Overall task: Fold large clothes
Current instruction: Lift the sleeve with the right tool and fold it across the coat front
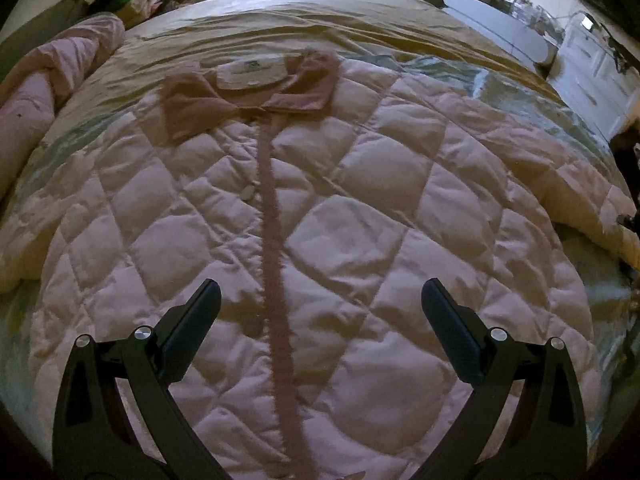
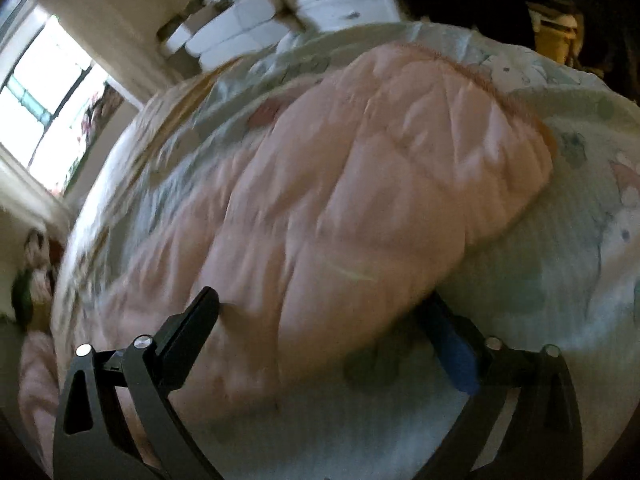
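Clearly, the pink quilted jacket [image 1: 360, 208] lay spread flat, front side up, across the middle of the bed [image 1: 280, 28]. Its long axis ran from the bed's near edge toward the far edge, with the darker pink collar [image 1: 248, 92] at the far end, toward the window, and the hem nearest the left wrist camera. A fuzzy darker pink placket [image 1: 276, 248] ran down the centre line, with a pale button [image 1: 249, 193] just beside it. One sleeve stretched out toward the bed's right edge, the other toward the left edge.

The left gripper [image 1: 320, 300] hung over the lower front of the jacket, jaws wide apart with nothing between them and the placket showing in the gap. The right gripper [image 2: 324, 312] also stood open; a puffy fold of the jacket [image 2: 360, 184] filled the space between its fingers, but heavy blur made it impossible to tell whether the pads touched the fabric. Its right finger was partly hidden behind that fold.

A yellow-tan sheet covered the far half of the bed, and a pale printed sheet [image 2: 580, 240] lay under the jacket. A rolled pink blanket [image 1: 52, 76] sat along the left edge. White drawers [image 1: 592, 68] stood beyond the right edge. The jacket's hem was cut off at the frame's bottom.
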`<state>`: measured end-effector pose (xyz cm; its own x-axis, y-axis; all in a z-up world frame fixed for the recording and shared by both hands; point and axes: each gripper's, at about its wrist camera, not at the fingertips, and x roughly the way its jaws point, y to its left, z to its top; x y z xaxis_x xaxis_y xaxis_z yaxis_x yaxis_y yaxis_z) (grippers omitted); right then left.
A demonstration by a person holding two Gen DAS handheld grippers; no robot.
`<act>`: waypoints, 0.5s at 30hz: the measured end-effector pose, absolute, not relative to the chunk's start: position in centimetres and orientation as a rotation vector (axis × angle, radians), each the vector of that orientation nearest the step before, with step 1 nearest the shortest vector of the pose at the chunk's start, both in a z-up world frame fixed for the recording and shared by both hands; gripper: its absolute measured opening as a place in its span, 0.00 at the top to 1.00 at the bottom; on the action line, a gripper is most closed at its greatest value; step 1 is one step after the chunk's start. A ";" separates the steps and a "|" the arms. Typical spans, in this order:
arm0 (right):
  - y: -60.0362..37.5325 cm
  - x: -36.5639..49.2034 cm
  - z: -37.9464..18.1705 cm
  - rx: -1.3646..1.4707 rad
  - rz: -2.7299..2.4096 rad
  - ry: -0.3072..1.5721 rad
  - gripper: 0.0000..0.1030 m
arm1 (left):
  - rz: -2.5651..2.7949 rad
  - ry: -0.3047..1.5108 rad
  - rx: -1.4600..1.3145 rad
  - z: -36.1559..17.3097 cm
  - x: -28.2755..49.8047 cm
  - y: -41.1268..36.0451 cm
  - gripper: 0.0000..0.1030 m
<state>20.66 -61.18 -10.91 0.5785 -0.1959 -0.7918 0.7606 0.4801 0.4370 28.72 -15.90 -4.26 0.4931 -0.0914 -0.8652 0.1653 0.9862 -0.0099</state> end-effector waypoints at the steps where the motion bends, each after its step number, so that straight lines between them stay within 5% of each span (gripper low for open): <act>1: -61.9 20.8 -10.9 0.896 -0.665 0.728 0.25 | -0.150 1.036 0.070 -3.9 28.8 -15.5 0.09; 3: -62.9 20.8 -10.6 0.923 -0.669 0.700 0.56 | -0.144 1.026 0.062 -3.3 28.9 -14.9 0.09; 6: -63.0 21.5 -8.9 0.861 -0.605 0.656 0.75 | -0.127 1.010 0.050 -2.4 29.2 -13.8 0.09; 15: -58.3 23.7 0.8 0.642 -0.389 0.512 0.84 | -0.072 0.985 0.025 -0.5 30.4 -10.3 0.09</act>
<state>23.71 -58.30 0.84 0.8070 -0.1844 -0.5611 0.4912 0.7370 0.4643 30.41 -10.26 -0.47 0.5511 -0.0493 -0.8330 0.0722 0.9973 -0.0112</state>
